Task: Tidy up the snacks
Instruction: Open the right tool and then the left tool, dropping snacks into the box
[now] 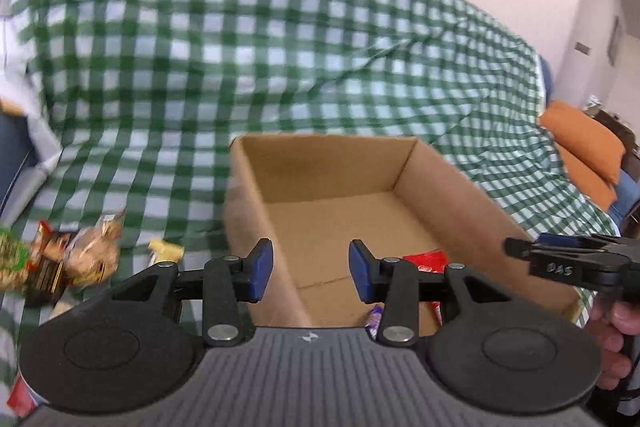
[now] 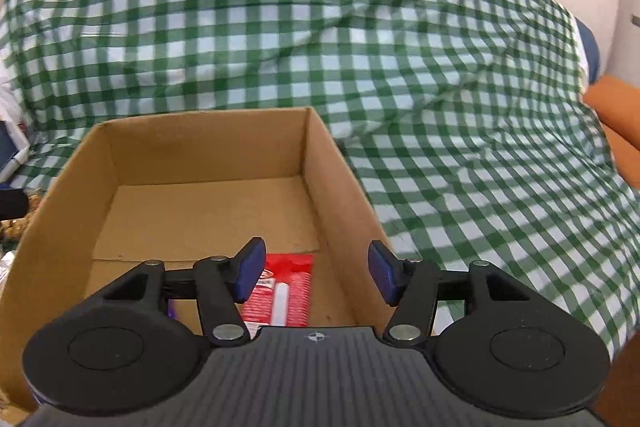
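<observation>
Both claws are hanging apart and empty over the cardboard box (image 2: 192, 163): left claw (image 1: 311, 270), right claw (image 2: 316, 275). A glossy red packet (image 2: 288, 291) is lying flat inside the box; crinkly snacks (image 1: 80, 251) are waiting left of it on checked cloth (image 1: 280, 47). I'd go for the snacks by a firm edge.

Home living room: sofa under green checked cover (image 1: 280, 39), orange cushion (image 1: 580, 143) alongside.

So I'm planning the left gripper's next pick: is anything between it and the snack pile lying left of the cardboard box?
Nothing visible does. The open left gripper hangs over the brown cardboard box's left wall; the crinkly snack packets lie left on bare green checked cloth.
</observation>
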Motion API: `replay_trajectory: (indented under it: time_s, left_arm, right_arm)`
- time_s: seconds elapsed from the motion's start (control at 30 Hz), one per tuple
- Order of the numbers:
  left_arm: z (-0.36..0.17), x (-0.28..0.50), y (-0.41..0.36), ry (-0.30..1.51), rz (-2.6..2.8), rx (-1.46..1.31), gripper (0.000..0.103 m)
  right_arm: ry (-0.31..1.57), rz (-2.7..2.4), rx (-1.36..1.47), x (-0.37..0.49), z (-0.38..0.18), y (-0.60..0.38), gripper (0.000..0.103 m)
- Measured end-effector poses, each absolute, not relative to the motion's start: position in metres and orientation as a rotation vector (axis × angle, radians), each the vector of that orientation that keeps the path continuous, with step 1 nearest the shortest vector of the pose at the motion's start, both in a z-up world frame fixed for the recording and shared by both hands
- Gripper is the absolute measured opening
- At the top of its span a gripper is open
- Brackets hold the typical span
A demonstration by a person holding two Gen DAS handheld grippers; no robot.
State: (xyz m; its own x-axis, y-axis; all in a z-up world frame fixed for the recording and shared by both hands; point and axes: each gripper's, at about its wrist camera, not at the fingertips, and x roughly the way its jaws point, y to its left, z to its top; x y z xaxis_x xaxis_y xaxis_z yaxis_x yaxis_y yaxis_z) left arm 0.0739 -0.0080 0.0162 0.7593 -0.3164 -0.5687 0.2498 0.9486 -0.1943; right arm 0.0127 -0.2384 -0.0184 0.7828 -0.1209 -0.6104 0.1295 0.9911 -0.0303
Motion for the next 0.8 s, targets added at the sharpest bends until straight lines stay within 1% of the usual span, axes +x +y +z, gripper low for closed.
replay_trajectory:
  time_s: [0.1, 0.17, 0.33, 0.4, 0.43, 0.47, 0.5, 0.57, 0.67, 0.8]
  left_arm:
    - [0.011, 0.08, -0.006, 0.686, -0.316, -0.125, 0.046]
    - [0.008, 0.082, -0.009, 0.706, -0.333, -0.118, 0.046]
    - [0.004, 0.078, -0.023, 0.692, -0.356, -0.034, 0.046]
    - [0.003, 0.075, -0.024, 0.683, -0.357, -0.023, 0.046]
    - [0.002, 0.074, -0.023, 0.681, -0.363, -0.026, 0.045]
    - [0.002, 0.075, -0.023, 0.682, -0.373, -0.034, 0.043]
    - [0.001, 0.074, -0.023, 0.68, -0.385, -0.041, 0.042]
    - [0.002, 0.073, -0.026, 0.665, -0.415, -0.034, 0.041]
    - [0.003, 0.069, -0.033, 0.647, -0.431, -0.002, 0.042]
    - [0.004, 0.067, -0.033, 0.648, -0.441, -0.007, 0.042]
  right_arm:
    - [0.668, -0.205, 0.004, 0.015, -0.02, -0.242, 0.06]
    - [0.687, -0.256, 0.019, 0.018, -0.022, -0.247, 0.065]
    - [0.751, -0.311, 0.075, 0.022, -0.03, -0.262, 0.064]
    - [0.757, -0.339, 0.069, 0.021, -0.031, -0.265, 0.06]
    - [0.76, -0.356, 0.07, 0.02, -0.031, -0.268, 0.051]
    - [0.761, -0.374, 0.08, 0.019, -0.03, -0.272, 0.046]
    - [0.761, -0.368, 0.107, 0.017, -0.029, -0.277, 0.045]
    - [0.763, -0.366, 0.121, 0.015, -0.028, -0.282, 0.035]
    - [0.764, -0.379, 0.067, 0.012, -0.028, -0.278, 0.03]
    - [0.762, -0.368, 0.061, 0.007, -0.026, -0.278, 0.029]
